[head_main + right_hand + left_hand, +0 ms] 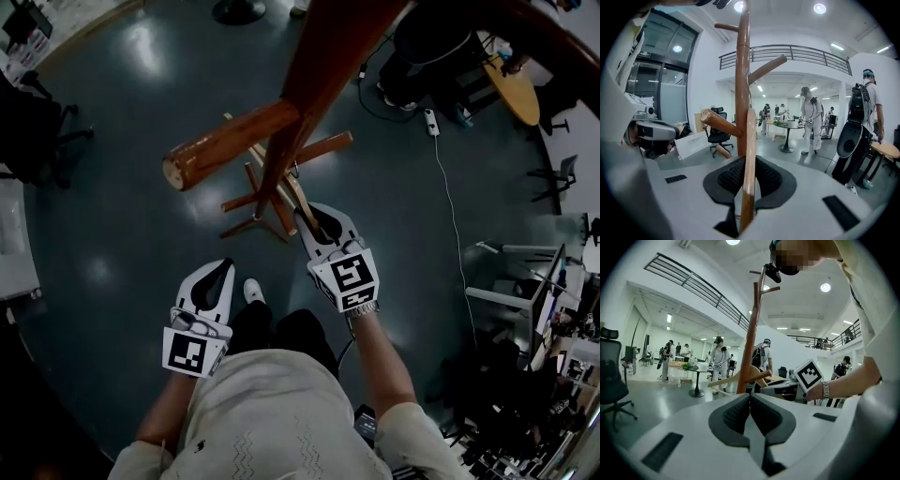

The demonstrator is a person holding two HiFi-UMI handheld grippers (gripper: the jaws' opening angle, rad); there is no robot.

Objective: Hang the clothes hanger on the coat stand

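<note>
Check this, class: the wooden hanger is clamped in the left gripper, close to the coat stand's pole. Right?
No. The wooden hanger is clamped in the right gripper, as the right gripper view shows, close to the coat stand's pole; the left gripper is shut and empty.

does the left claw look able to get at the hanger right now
Likely yes: the left claw is shut and empty, and nothing stands between it and the hanger, held in the right claw by the stand.
</note>
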